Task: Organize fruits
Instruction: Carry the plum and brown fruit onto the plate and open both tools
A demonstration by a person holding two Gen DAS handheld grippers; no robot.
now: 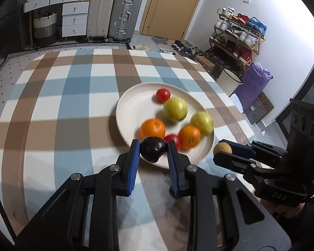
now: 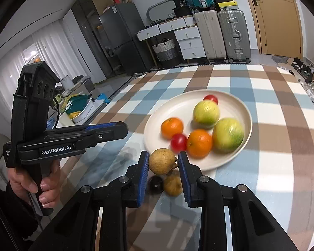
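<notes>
A cream plate (image 1: 131,108) (image 2: 236,104) on the checked tablecloth holds two green apples (image 1: 175,108), two oranges (image 1: 152,128) and two small red tomatoes (image 1: 163,95). My left gripper (image 1: 153,149) is shut on a dark purple fruit (image 1: 152,149) over the plate's near rim. My right gripper (image 2: 162,162) is shut on a tan round fruit (image 2: 162,161), held above the cloth just before the plate; it shows in the left wrist view (image 1: 222,149) too. On the cloth below it lie another tan fruit (image 2: 173,185) and a dark fruit (image 2: 156,184).
The checked tablecloth (image 1: 69,96) covers the table. Suitcases (image 1: 125,16), drawers (image 1: 75,18) and a door stand behind. A shoe rack (image 1: 236,41) and purple bag (image 1: 254,83) are off the right edge. The left gripper's body (image 2: 69,140) sits left of the plate.
</notes>
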